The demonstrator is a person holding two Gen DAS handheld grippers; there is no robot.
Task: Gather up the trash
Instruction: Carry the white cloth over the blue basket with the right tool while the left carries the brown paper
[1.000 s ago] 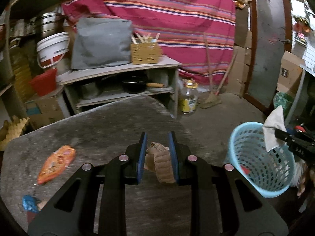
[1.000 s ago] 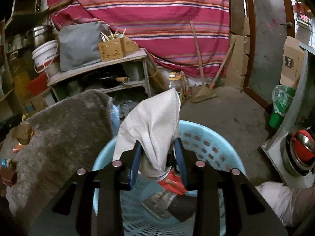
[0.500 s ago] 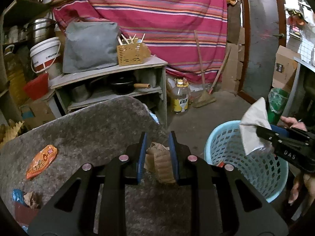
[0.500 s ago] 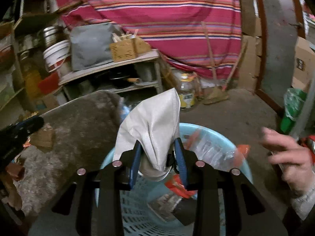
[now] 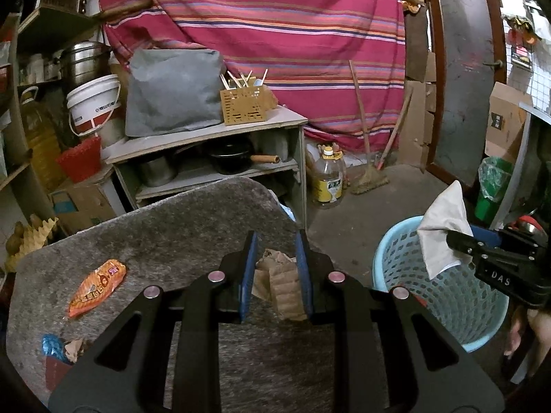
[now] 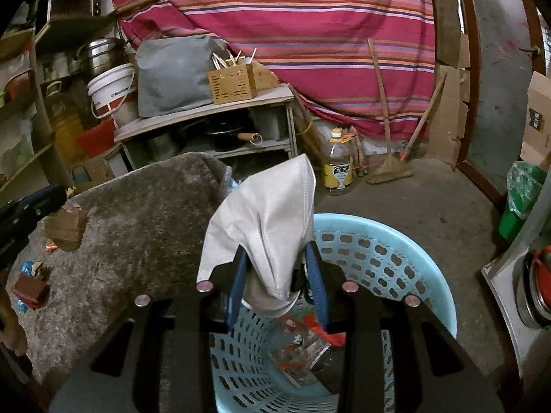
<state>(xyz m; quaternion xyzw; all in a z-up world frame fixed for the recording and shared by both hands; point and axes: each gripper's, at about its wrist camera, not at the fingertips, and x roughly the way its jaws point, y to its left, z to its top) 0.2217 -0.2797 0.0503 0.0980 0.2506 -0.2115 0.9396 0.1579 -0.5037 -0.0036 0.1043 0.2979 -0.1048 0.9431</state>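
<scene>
left gripper (image 5: 275,272): clamped on cardboard scrap (image 5: 280,282), held over the table's (image 5: 165,237) right edge, bin side; looks ready to carry across.
right gripper (image 6: 277,282): clamped on white mask (image 6: 265,227), held above the bin's (image 6: 396,241) near rim so a release drops it inside.
bin: on the floor just off the table's right edge; already holds wrappers.
left to collect: orange wrapper (image 5: 96,287) near the table's left edge; blue wrapper (image 5: 51,346) and scraps at its near-left corner.
</scene>
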